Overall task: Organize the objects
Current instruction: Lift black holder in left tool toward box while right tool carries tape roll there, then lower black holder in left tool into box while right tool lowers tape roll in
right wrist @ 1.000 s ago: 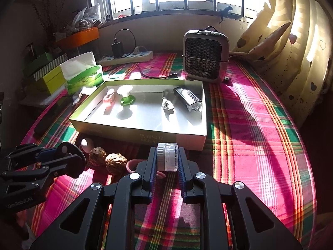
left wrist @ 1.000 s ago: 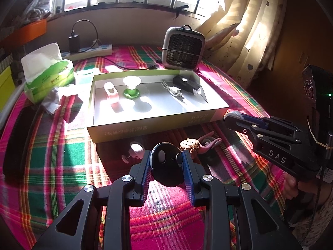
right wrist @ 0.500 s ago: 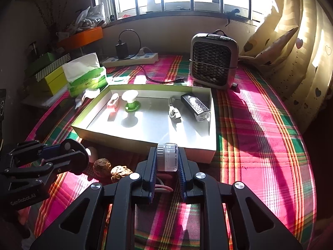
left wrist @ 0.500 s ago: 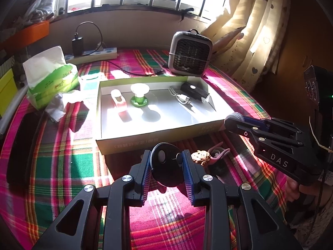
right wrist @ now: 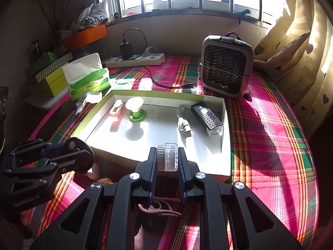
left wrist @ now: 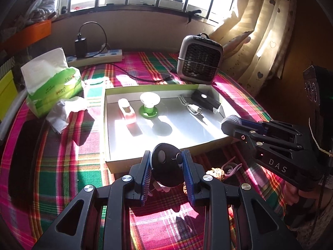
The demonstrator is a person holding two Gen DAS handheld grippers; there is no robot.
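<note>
I am gripping a black disc (left wrist: 166, 166) in my left claw (left wrist: 166, 174) and a clear cap (right wrist: 167, 156) in my right claw (right wrist: 167, 167), bringing both over the box (right wrist: 225, 145) ahead for sorting.

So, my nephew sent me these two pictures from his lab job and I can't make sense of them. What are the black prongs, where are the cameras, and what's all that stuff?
No robot here: a person holds a hand-held gripper in each hand, each with a wide-angle camera looking along its two fingers. One picture is from the left hand-held gripper, the other from the right hand-held gripper; each also shows the other at its edge. The left one is closed on a round black gadget, the right one on a small clear cap-like piece. Ahead, on a plaid cloth, lies a shallow box holding a pink item, a green-based stand, a white plug and a black lamp. Behind are a tissue pack, a power strip and a small fan.
</note>
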